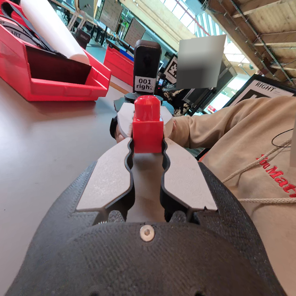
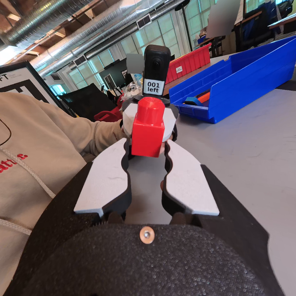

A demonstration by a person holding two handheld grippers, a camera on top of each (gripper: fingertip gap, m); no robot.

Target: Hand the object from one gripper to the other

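Note:
A red toy block (image 1: 147,136) with a round stud on top is held in the air between my two grippers, which face each other. My left gripper (image 1: 147,141) is shut on the block's square body, with both fingertips pressed to its sides. In the right wrist view the block (image 2: 147,137) sits between the tips of my right gripper (image 2: 146,141). Those jaws flank it with a narrow gap at the right fingertip (image 2: 169,147). The left gripper (image 2: 149,126) shows behind the block there, and the right gripper (image 1: 146,117) shows behind it in the left wrist view.
A grey table (image 2: 240,160) lies below. A red bin (image 1: 64,86) holding a white roll (image 1: 52,30) stands on its left side. A blue bin (image 2: 240,89) and a red bin (image 2: 189,65) stand on its right. The person's beige sleeves (image 1: 208,125) reach in from the near side. The grippers are tip to tip, or close to it.

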